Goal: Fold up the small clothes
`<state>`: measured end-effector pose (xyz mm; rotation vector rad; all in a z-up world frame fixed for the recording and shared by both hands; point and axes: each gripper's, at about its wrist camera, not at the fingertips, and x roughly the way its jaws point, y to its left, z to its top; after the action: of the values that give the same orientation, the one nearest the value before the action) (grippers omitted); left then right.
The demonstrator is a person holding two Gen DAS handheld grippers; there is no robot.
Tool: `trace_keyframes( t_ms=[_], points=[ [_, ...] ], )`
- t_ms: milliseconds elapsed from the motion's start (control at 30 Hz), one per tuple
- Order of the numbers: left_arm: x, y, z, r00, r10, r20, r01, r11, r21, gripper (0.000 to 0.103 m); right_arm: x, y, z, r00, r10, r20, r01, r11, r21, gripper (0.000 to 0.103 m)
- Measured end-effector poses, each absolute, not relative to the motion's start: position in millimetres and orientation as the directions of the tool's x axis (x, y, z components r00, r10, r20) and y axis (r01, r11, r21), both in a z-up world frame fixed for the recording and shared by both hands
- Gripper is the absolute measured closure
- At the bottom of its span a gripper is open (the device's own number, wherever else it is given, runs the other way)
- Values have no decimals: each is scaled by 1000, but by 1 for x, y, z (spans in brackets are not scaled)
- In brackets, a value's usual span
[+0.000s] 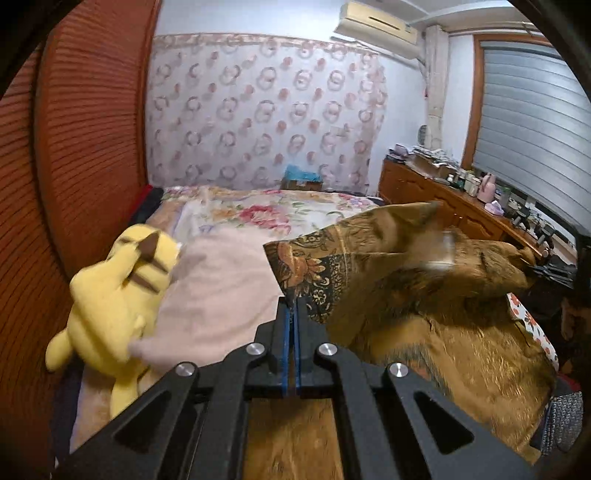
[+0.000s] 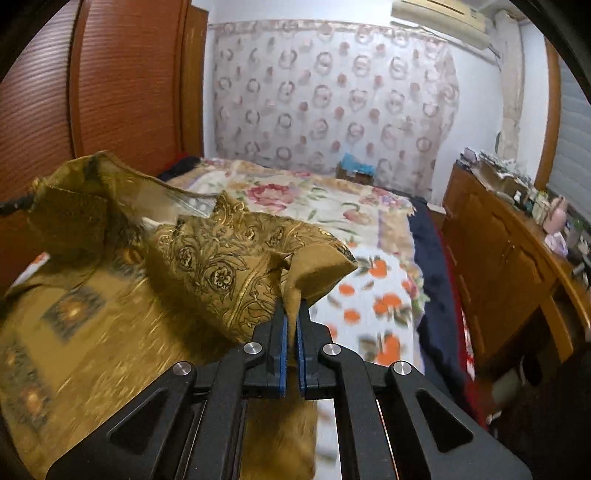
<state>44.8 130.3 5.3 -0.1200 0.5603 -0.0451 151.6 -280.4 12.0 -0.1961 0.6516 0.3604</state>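
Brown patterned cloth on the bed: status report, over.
Left gripper and right gripper both shut on brown patterned cloth, corners lifted off the bed. Yellow plush toy lies left, clear of the cloth.

A yellow plush toy point(image 1: 122, 295) lies at the left of the frame on a pale pink blanket point(image 1: 218, 288). Beyond it the bed point(image 1: 258, 210) carries a flowered quilt. A ring-patterned curtain point(image 1: 258, 110) covers the far wall, with an air conditioner point(image 1: 376, 26) at upper right. A cluttered wooden dresser point(image 1: 436, 192) stands at right below grey window blinds point(image 1: 528, 122). A slatted wooden wardrobe point(image 1: 92, 129) fills the left.
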Motion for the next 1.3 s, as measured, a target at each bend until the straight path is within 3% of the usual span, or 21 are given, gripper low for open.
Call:
trace_keyframes(
  t_ms=[367,733,833,900,1000,1067,1167,1300],
  points=[
    [-35,135,-12,826,-100,-555,-8,982,-189,103,68,-308,3,701,260,-664,-361,932,-17,102],
    [-58,130,-14,817,-61,-574,-2,994,-109,101,30,-325,-26,642,256,-722,-357,934,13,100],
    [-65,132,-8,827,-41,-561,-9,996,-85,86,29,-325,-24,650,259,-714,-360,933,11,97],
    [-68,137,-3,840,-32,-542,-15,996,-83,56,28,-325,-19,661,264,-703,-369,929,1,93],
    [-66,145,0,842,-22,-539,-33,995,-92,48,25,-326,-5,689,286,-666,-386,923,-3,85],
    [-59,152,-2,839,-13,-544,-42,995,-89,47,26,-329,3,711,282,-644,-380,925,-14,71],
    [-44,155,-8,827,16,-562,-58,997,-58,47,35,-330,13,734,267,-625,-363,932,-27,61],
    [-15,156,-21,799,12,-602,-49,998,-45,47,57,-323,9,735,250,-631,-362,931,-52,60]
  ],
)
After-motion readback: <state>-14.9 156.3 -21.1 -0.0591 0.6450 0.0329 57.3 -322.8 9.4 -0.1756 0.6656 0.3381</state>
